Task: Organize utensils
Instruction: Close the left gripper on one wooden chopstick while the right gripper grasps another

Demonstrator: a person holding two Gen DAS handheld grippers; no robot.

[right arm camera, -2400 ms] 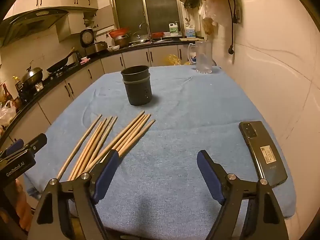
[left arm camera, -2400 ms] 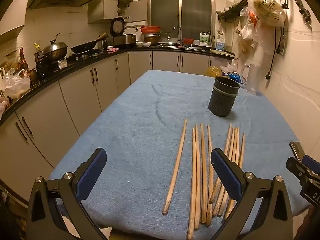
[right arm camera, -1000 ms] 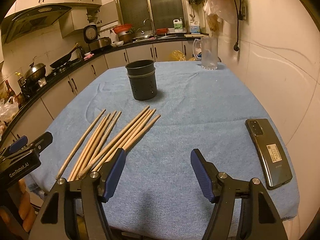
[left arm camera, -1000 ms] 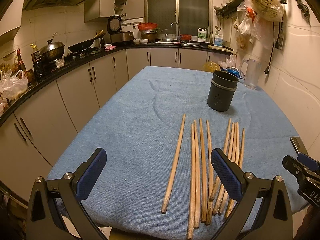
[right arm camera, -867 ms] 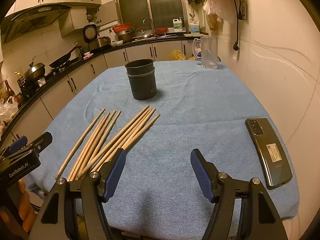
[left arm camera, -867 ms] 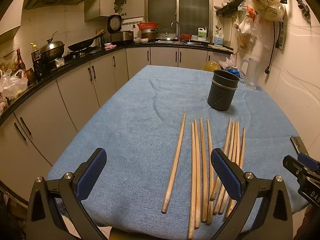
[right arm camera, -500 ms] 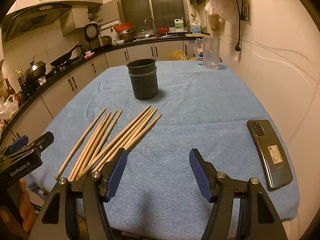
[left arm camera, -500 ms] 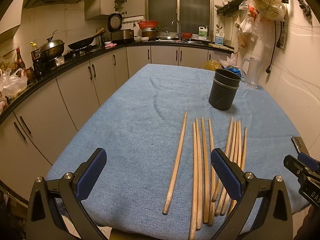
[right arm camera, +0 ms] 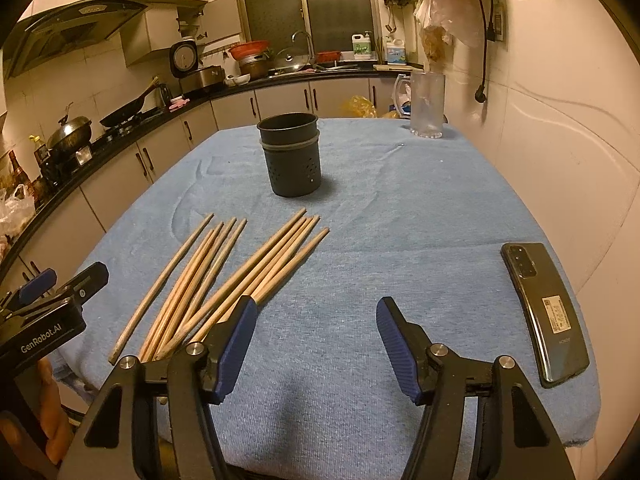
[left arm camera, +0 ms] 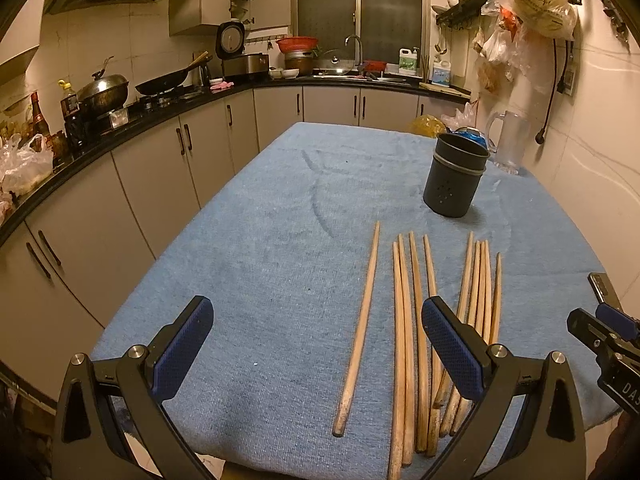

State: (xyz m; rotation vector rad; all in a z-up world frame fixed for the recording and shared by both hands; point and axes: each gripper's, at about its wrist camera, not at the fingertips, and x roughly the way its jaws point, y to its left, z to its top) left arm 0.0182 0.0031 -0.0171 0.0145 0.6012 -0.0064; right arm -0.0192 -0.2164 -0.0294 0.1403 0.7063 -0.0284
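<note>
Several wooden chopsticks [left arm camera: 414, 280] lie side by side on the blue cloth, one [left arm camera: 364, 300] set apart to their left. A dark perforated utensil holder [left arm camera: 454, 184] stands upright beyond their far tips. My left gripper [left arm camera: 316, 320] hovers open over the near ends of the left sticks, gripping nothing. In the right wrist view the chopsticks [right arm camera: 248, 276] fan out to the left of my right gripper [right arm camera: 316, 312]. It is open and empty over bare cloth, with the holder [right arm camera: 294, 160] farther back.
A dark phone [right arm camera: 544, 312] lies near the table's right edge by the wall. A clear glass jug [right arm camera: 427, 106] stands at the far right corner. Kitchen counters with cabinets run along the left. The cloth-covered table [right arm camera: 400, 208] ends close below both grippers.
The right gripper's jaws stand narrower than in the earliest frame. Both hands have barely shifted, and the chopsticks and holder have not moved.
</note>
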